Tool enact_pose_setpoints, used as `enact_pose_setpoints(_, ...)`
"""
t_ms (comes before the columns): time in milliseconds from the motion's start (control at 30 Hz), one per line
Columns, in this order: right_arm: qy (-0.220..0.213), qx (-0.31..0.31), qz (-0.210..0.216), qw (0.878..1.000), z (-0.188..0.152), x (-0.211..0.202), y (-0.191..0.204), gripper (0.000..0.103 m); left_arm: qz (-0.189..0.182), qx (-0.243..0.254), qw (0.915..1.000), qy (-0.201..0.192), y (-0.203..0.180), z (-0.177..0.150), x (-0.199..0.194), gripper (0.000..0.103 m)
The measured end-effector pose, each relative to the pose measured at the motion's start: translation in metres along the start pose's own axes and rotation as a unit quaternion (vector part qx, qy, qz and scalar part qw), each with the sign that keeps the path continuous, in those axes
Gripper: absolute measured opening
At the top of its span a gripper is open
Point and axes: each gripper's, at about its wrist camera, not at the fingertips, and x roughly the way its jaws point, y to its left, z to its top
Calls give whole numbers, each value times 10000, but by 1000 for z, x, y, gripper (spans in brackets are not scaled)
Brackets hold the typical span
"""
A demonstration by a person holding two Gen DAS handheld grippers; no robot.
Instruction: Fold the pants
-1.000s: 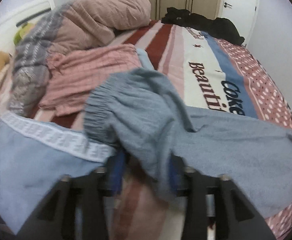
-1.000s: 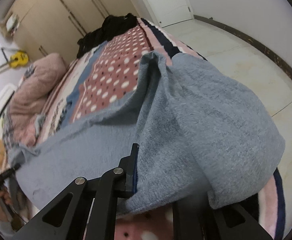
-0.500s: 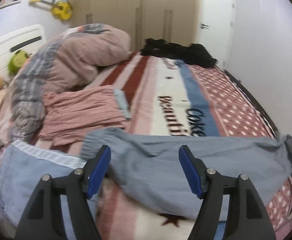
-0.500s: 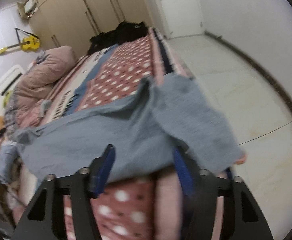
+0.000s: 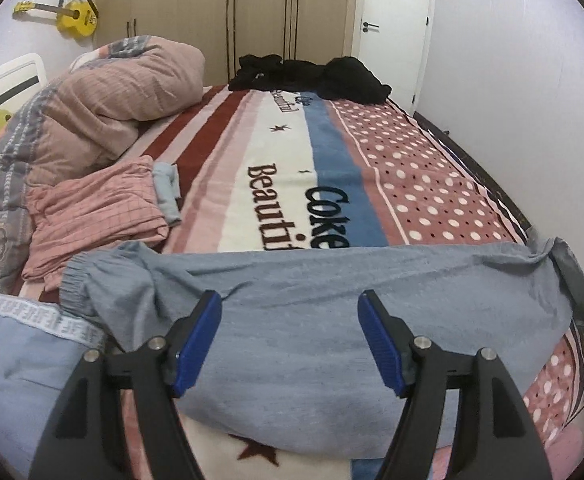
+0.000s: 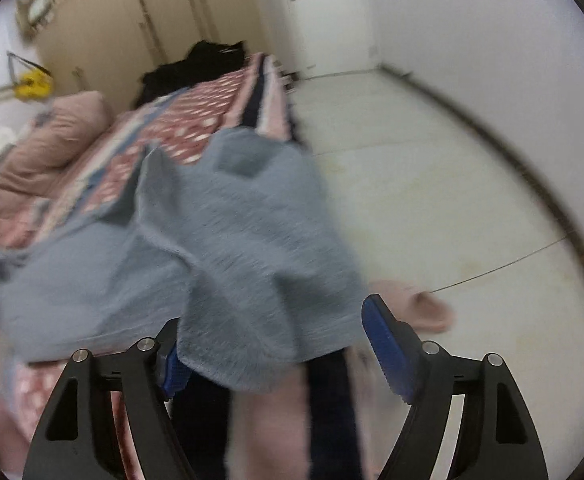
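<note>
Both tongs, left gripper [image 5: 289, 336] & right gripper [image 6: 275, 344], spread wide (nothing held) over grey pants [image 5: 332, 292].

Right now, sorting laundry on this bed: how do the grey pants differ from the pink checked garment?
The grey pants are plain and spread flat across the bed's near end, one end hanging off its edge; the pink checked garment is gridded, folded into a compact pile beside the rolled duvet. The pants cover far more bed. Both lie on the striped blanket.
</note>
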Motion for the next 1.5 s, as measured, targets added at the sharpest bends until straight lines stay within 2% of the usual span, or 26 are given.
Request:
enact_pose_setpoints(33, -48, -16, 53, 10000, -2, 2, 0, 72, 5, 5, 10000, 17, -2, 0, 2, 67)
enact_pose_setpoints(67, -165, -105, -77, 9998, -2, 2, 1, 72, 24, 9, 10000, 35, -5, 1, 4, 67)
enact_pose_setpoints(100, -312, -163, -242, 9991, -2, 1, 1, 62, 39, 10, 10000, 53, -7, 1, 6, 67)
enact_pose_setpoints(133, -444, -170, -302, 9984, 0, 0, 0, 39, 49, 6, 10000, 69, -9, 2, 8, 67)
enact_pose_setpoints(167, -536, -151, -261, 9981, 3, 0, -1, 26, 57, 2, 9999, 85, -11, 2, 9, 67)
enact_pose_setpoints(200, -570, -96, -157, 9982, 7, 0, -4, 9, 63, 0, 9999, 97, -12, 3, 11, 67)
enact_pose_setpoints(267, -598, 171, 89, 9980, 20, 1, -18, 6, 103, -6, 9999, 130, -14, 4, 16, 67)
enact_pose_setpoints(333, -638, 388, 111, 9971, 32, 0, -31, 4, 158, -16, 9997, 168, -16, 3, 22, 67)
enact_pose_setpoints(467, -690, 657, -142, 9953, 62, 2, -60, 4, 220, -62, 9994, 274, -17, 3, 33, 67)
enact_pose_setpoints(600, -279, 1038, 50, 9942, 92, 19, -84, 4, 343, -56, 9987, 363, -16, 2, 45, 67)
enact_pose_setpoints(667, -2, 1116, 2, 9937, 105, 33, -89, 5, 387, -93, 9985, 382, -12, 2, 52, 67)
enact_pose_setpoints(733, 155, 1019, -266, 9943, 111, 43, -91, 6, 394, -172, 9982, 426, -8, 2, 59, 67)
enact_pose_setpoints(800, 192, 1021, -804, 9913, 119, 57, -98, 10, 382, -261, 9978, 473, -4, 2, 67, 67)
enact_pose_setpoints(967, 236, 1225, -928, 9878, 126, 73, -108, 10, 292, -387, 9973, 548, 4, 0, 79, 67)
enact_pose_setpoints(1000, 221, 1285, -831, 9880, 123, 70, -108, 15, 266, -392, 9974, 550, 5, 0, 79, 67)
enact_pose_setpoints(1033, 234, 1324, -720, 9883, 122, 68, -108, 31, 224, -381, 9975, 543, 6, -1, 79, 67)
enact_pose_setpoints(1100, 244, 1319, -427, 9900, 115, 58, -100, 50, 169, -355, 9979, 511, 7, -1, 76, 67)
enact_pose_setpoints(1133, 224, 1263, -333, 9912, 110, 52, -96, 54, 148, -351, 9980, 500, 7, -2, 74, 67)
enact_pose_setpoints(1200, 262, 1204, -63, 9924, 100, 42, -88, 55, 64, -357, 9982, 481, 7, -3, 70, 67)
enact_pose_setpoints(1333, 540, 1410, 593, 9868, 65, 29, -74, 56, -39, -342, 9984, 444, 5, -5, 62, 67)
enact_pose_setpoints(1400, 543, 1213, 735, 9884, 54, 24, -59, 57, -60, -340, 9985, 433, 3, -5, 60, 68)
enact_pose_setpoints(1500, 390, 864, 777, 9925, 56, 18, -36, 57, -133, -378, 9983, 420, -2, -4, 56, 68)
